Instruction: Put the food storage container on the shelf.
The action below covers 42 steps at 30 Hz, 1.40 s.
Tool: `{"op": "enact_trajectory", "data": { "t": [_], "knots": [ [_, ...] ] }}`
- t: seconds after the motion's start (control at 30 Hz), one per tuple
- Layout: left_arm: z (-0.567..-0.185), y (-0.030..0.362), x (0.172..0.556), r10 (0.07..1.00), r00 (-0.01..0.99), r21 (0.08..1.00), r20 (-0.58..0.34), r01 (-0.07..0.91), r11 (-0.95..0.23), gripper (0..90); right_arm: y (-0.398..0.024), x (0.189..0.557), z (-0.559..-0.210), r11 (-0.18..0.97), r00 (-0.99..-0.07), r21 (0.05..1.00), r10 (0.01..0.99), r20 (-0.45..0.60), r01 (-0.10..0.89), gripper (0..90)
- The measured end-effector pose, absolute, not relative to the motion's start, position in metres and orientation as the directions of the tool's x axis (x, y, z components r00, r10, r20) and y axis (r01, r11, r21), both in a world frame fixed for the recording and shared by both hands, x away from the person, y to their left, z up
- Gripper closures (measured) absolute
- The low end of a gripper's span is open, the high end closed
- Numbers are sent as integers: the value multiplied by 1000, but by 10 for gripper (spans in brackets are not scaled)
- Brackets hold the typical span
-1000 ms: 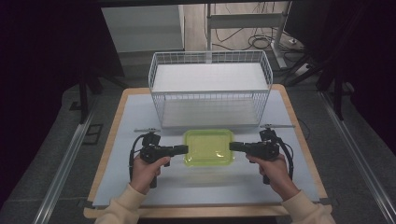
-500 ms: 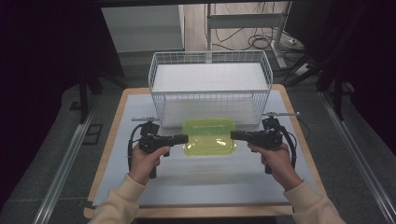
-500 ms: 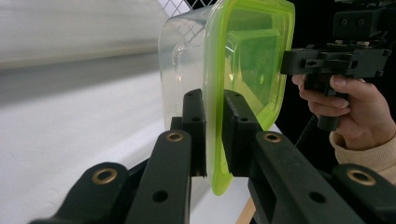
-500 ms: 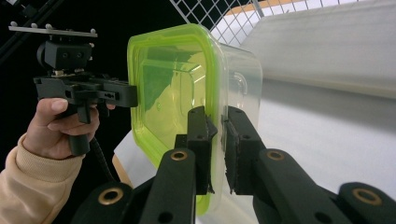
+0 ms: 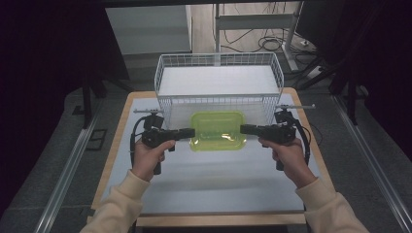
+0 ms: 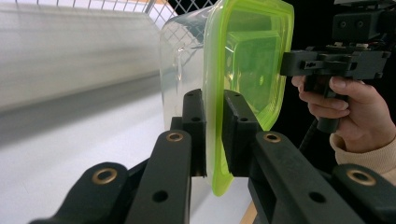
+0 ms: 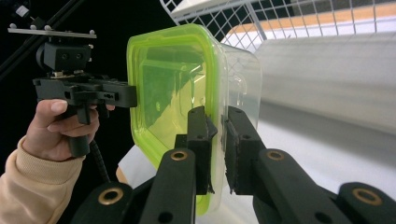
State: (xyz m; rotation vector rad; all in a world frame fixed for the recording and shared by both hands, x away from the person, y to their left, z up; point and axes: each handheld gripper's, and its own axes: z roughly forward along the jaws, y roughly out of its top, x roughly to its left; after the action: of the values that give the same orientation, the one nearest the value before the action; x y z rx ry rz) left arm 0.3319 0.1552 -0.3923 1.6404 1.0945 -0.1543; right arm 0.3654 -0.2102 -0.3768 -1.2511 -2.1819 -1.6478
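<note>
Two grippers on one box: my left gripper pinches the left rim of the green-lidded container, my right gripper pinches the right rim. Left gripper view: my fingers clamped either side of the lime lid edge, clear tub wall on one side, lid on the other. Right gripper view: same deal, fingers shut on the rim. Container sits level btwn the two grippers, above the bench, right up against the front wall of the white wire basket. Can't tell if it touches the mesh. Basket rim is behind & higher in the high view. Open bench surface on my side of the box. Left hand & right hand well apart, w/ cables trailing outward.
</note>
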Motion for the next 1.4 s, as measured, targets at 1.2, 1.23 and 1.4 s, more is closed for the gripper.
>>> {"op": "enact_trajectory", "data": {
  "t": [1.2,1.23,1.4],
  "knots": [
    [-329,163,405,572,562,716,-598,695,65,811,-202,433,-313,19,-631,742,541,556,670,818],
    [-328,163,408,569,561,715,-601,696,69,811,-201,436,-311,19,-630,743,545,553,669,818],
    [-327,164,423,564,552,705,-614,705,78,811,-200,450,-307,8,-614,733,554,563,680,818]
  ]
}}
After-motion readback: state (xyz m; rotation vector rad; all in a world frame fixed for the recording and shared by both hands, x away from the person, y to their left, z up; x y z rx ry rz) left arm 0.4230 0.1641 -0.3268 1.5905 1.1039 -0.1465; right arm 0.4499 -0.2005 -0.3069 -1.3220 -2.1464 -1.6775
